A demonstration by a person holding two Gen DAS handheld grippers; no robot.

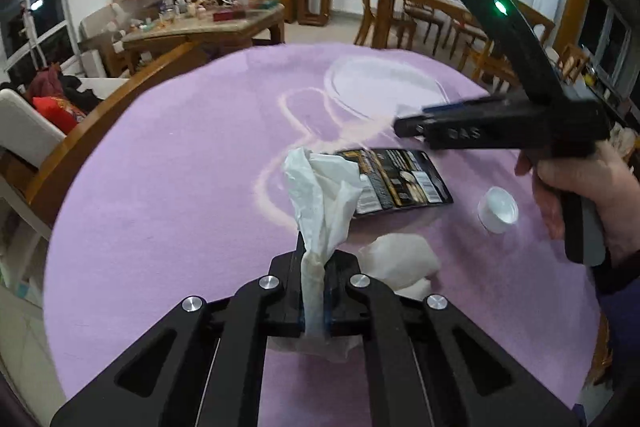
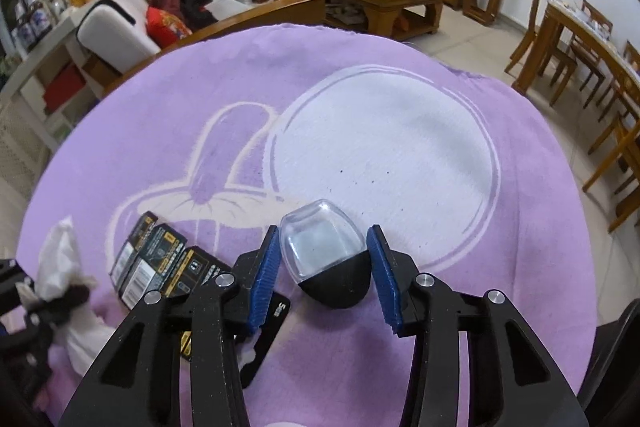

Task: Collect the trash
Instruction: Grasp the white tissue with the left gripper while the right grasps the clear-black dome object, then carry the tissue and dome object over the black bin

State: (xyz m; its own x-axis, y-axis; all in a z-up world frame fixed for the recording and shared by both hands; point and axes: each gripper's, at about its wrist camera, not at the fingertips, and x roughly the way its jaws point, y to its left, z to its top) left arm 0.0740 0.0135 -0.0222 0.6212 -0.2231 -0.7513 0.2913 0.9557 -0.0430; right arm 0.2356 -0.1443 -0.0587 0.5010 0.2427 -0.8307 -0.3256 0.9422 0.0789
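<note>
My left gripper is shut on a crumpled white tissue that sticks up from between its fingers above the purple cloth. The same tissue shows at the far left of the right wrist view. My right gripper has its blue pads against both sides of an egg-shaped capsule with a clear top and a black base. A black printed packet lies flat beyond the tissue. From the left wrist view, the right gripper reaches in from the right, held by a hand.
A second wad of tissue lies just right of the left fingers, and a small white cap lies further right. The cloth-covered table ends at a wooden sofa rail. Wooden chairs stand off to the right.
</note>
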